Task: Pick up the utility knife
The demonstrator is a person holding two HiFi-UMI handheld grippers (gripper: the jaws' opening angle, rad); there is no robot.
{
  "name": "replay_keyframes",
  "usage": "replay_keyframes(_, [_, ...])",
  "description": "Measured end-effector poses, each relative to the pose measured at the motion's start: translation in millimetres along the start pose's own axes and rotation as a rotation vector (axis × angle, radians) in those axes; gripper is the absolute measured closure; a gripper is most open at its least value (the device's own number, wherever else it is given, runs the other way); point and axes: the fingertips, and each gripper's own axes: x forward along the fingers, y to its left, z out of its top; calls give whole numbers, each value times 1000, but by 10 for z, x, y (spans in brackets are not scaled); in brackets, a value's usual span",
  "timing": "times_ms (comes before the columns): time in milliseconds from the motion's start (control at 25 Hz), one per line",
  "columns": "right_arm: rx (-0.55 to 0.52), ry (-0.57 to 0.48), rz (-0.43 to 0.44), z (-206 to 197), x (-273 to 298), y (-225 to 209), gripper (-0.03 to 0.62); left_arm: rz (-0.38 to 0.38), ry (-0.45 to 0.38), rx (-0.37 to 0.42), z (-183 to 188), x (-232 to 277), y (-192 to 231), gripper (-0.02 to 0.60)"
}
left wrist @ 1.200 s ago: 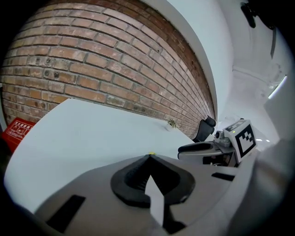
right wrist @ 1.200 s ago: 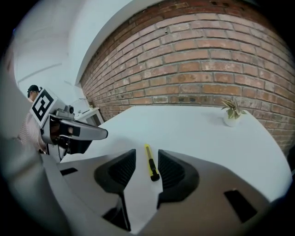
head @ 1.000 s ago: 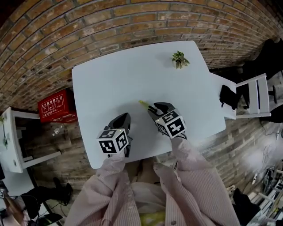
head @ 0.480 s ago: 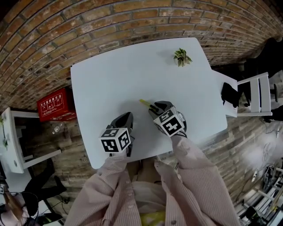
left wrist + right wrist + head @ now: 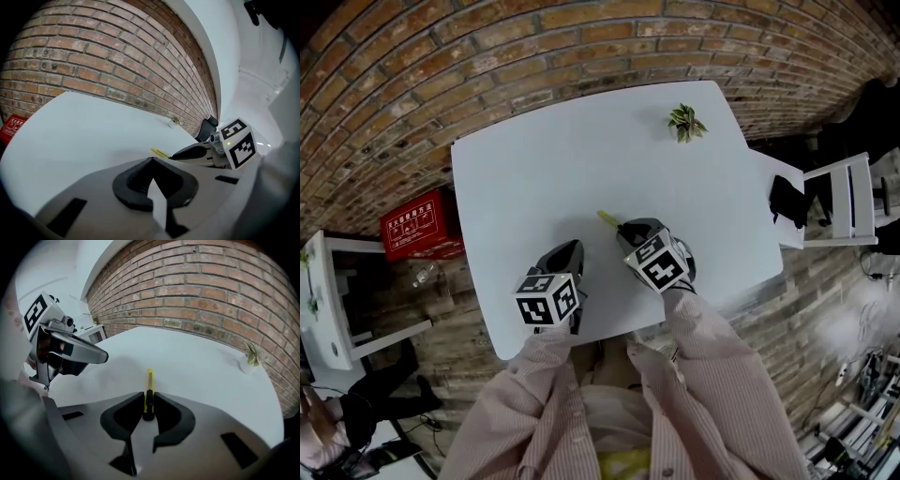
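Currently, one item is in hand and the hazards are listed below.

Item: utility knife [image 5: 149, 378], yellow with a dark slider, slim, lying flat on the white bench [image 5: 544, 169] towards its near side. Whether any blade is out cannot be told.

Right gripper [image 5: 150, 394]: tilted down over the knife, jaws closing on it. The pads look to meet the sides of its near, dark end, and most of the yellow length sticks out ahead.

Left gripper [image 5: 153, 160]: jaws clenched with nothing between them, resting low just beside the right one.

Also present: a small potted plant [image 5: 685, 122] at the far corner, well apart.

Hazards, as judged:
- Grip at one end only. On lifting, the long free end may droop or swing about the pads.
- Narrow, smooth body. If the pads catch only the top edge, it may squirt forward or snap back onto the bench.
- Jaw tips close to the surface. Pressing further down could jam them against the bench and push the knife aside.
- Left gripper nearby. A sideways swing on the lift could knock it.
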Motion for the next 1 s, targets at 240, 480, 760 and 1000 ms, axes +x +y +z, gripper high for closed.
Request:
replay_keyframes(240, [35, -13, 1, 13, 0, 11, 525, -8, -1, 26, -4, -33, -36, 591])
replay_keyframes(480, [205, -133, -14, 81, -90, 56, 526, -53, -36, 112, 58, -111, -131, 590])
replay_keyframes(760, [346, -300, -46, 179, -284, 52, 526, -73, -95, 161, 160, -218, -170, 591])
replay_keyframes(1000, [381, -420, -66, 314, -528, 59, 526, -107, -149, 213, 267, -315, -252, 591])
